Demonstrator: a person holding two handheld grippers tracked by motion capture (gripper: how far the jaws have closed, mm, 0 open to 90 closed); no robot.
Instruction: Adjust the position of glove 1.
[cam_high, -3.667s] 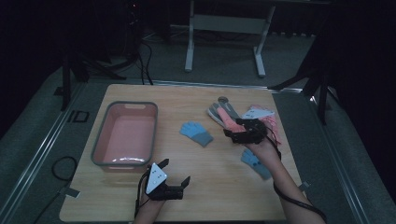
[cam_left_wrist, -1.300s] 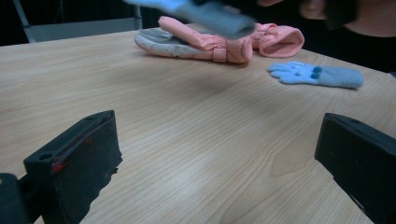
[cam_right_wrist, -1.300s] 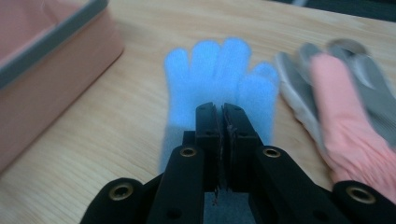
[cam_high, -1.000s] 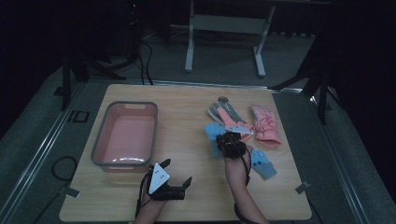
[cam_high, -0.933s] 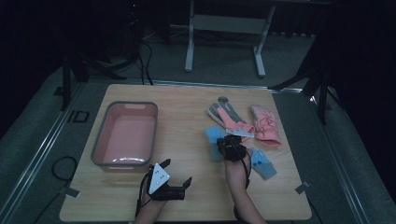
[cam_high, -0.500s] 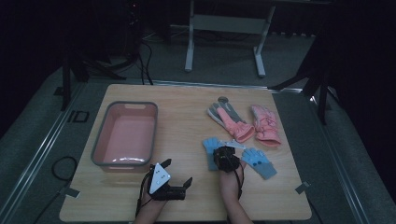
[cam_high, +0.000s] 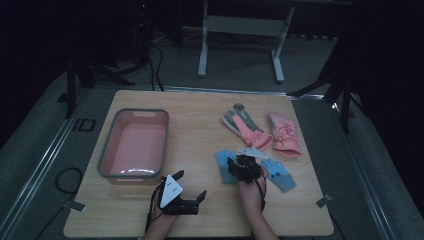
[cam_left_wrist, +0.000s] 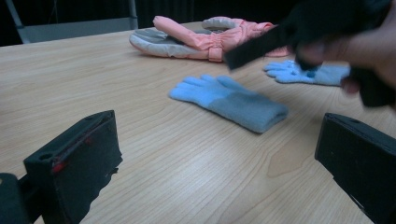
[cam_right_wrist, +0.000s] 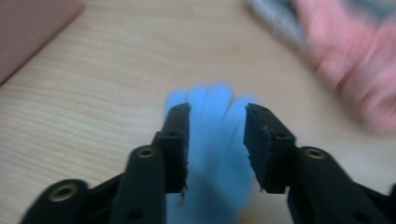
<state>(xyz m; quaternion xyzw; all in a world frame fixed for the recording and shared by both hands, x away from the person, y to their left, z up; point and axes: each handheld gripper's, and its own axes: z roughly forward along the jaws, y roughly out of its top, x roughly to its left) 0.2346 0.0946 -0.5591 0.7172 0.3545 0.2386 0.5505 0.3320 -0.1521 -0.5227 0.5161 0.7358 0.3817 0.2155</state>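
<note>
A light blue glove (cam_high: 223, 161) (cam_right_wrist: 212, 97) lies flat on the wooden table (cam_high: 200, 125). My right gripper (cam_high: 241, 168) (cam_right_wrist: 217, 122) hangs low over it; its jaws have just been opening and now stand apart, one on each side of the glove's palm, pads off the fabric. The second blue glove (cam_high: 280, 175) (cam_left_wrist: 308, 73) lies just to the right. My left gripper (cam_high: 189, 185) (cam_left_wrist: 219, 137) rests near the front edge, open wide and holding nothing; in its view the first blue glove (cam_left_wrist: 229, 100) lies ahead, with the right hand and gripper (cam_left_wrist: 327, 28) above it.
A pink tub (cam_high: 106, 155) with a grey rim stands at the left. Two thick pink and grey gloves (cam_high: 247, 127) (cam_left_wrist: 205, 35) lie at the back right. Floor cables and a metal stand (cam_high: 240, 30) are beyond the table.
My right gripper came toward the front and sank, bringing the blue glove with it; its jaws, shut before, now stand apart over the glove. The left gripper kept still.
</note>
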